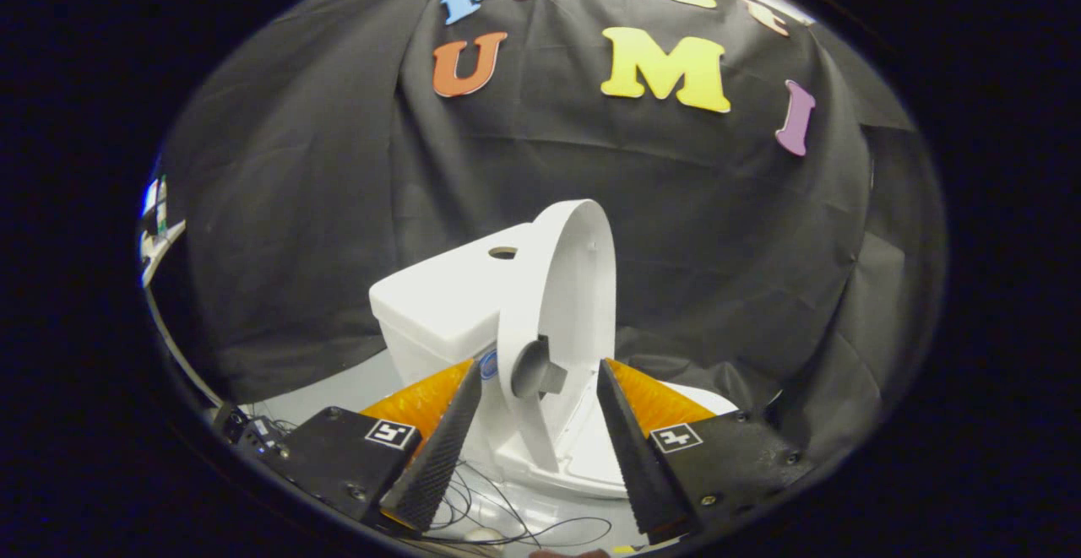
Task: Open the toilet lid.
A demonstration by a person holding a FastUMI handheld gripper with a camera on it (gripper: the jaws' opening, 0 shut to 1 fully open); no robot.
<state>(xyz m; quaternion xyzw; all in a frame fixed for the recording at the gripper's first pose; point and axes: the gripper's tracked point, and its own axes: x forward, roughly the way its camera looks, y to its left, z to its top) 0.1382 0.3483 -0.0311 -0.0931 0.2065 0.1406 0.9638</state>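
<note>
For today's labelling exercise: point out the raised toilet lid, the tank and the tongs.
toilet lid (567, 288), gripper view, on its inner face.
tank (439, 300), gripper view, on its top.
tongs (539, 375), gripper view, midway between the open fingertips.

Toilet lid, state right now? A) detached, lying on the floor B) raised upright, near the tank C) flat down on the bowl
B: the toilet lid stands upright on its hinge beside the tank, between and just ahead of the open tongs, whose fingers do not touch it.
</note>
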